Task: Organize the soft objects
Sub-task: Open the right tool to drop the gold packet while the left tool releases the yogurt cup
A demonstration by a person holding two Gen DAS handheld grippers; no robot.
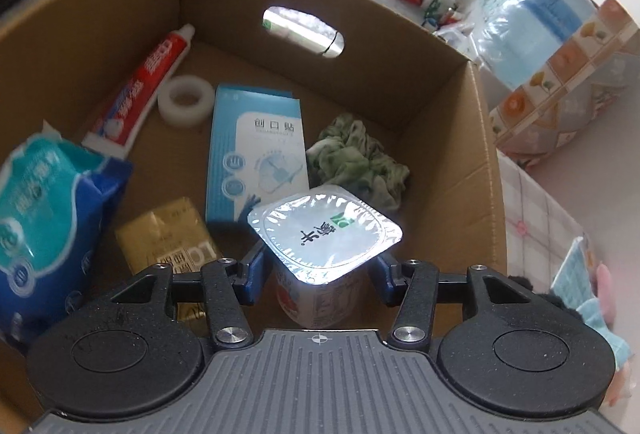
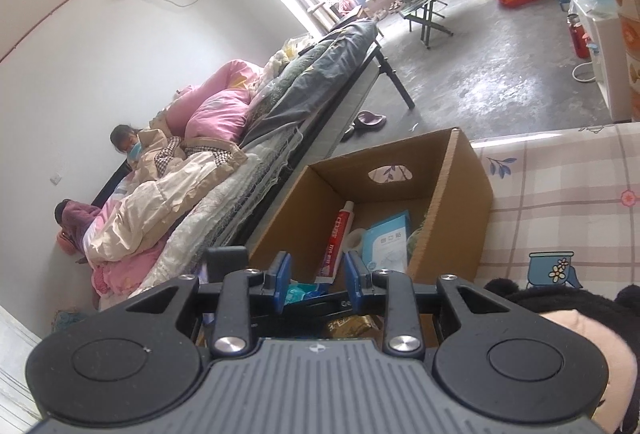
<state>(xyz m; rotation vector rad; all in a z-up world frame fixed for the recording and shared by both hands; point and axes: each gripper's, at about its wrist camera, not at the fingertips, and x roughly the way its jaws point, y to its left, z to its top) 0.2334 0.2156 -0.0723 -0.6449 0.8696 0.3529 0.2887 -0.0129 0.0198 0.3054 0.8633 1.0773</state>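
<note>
My left gripper (image 1: 318, 268) is shut on a yogurt cup (image 1: 324, 230) with a foil lid, holding it upright over the open cardboard box (image 1: 476, 138). Inside the box lie a toothpaste tube (image 1: 140, 90), a roll of white tape (image 1: 184, 100), a blue plaster box (image 1: 258, 150), a crumpled green cloth (image 1: 356, 158), a gold packet (image 1: 168, 234) and a blue tissue pack (image 1: 48, 218). My right gripper (image 2: 316, 276) is open and empty, above the near edge of the same box (image 2: 452, 202). A plush toy (image 2: 580, 326) lies right of it.
The box stands beside a table with a checked floral cloth (image 2: 568, 194). A bed with piled bedding (image 2: 224, 162) and people on it runs along the left. A folding stool (image 2: 428, 14) stands on the concrete floor beyond.
</note>
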